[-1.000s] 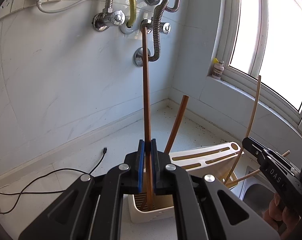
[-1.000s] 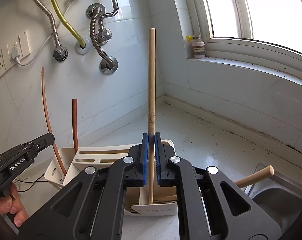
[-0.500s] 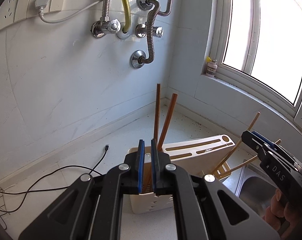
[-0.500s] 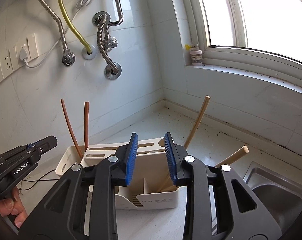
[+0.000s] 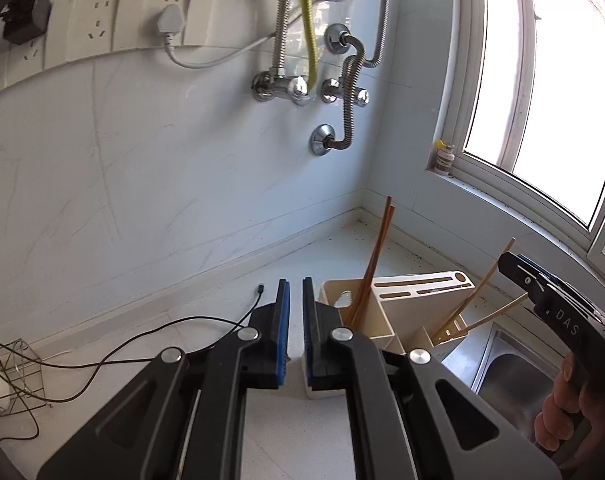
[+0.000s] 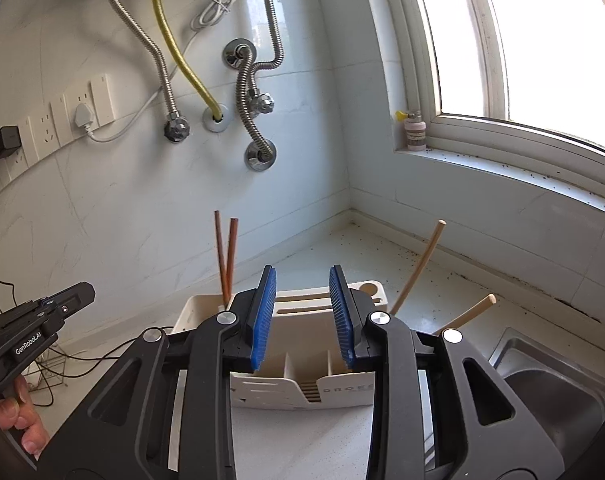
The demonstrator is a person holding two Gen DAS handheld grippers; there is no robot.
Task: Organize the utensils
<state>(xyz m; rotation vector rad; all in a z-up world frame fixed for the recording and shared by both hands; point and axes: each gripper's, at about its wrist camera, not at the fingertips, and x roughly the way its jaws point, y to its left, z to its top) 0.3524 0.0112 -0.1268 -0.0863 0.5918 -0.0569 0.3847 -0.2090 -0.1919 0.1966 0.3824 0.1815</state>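
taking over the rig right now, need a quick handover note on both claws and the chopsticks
Left claw: shut, empty.
Right claw: open, jaws have just been opening, nothing between them.
Dark chopsticks: both stand in the left end compartment of the holder, as the right wrist view shows it.
Light chopsticks: both in its right end compartment, leaning toward the sink.
Done: all four sticks are in the holder, sorted by colour.
Left: no loose utensil in view; check outside these views.

Bright daylight, blown-out window, fisheye-curved edges
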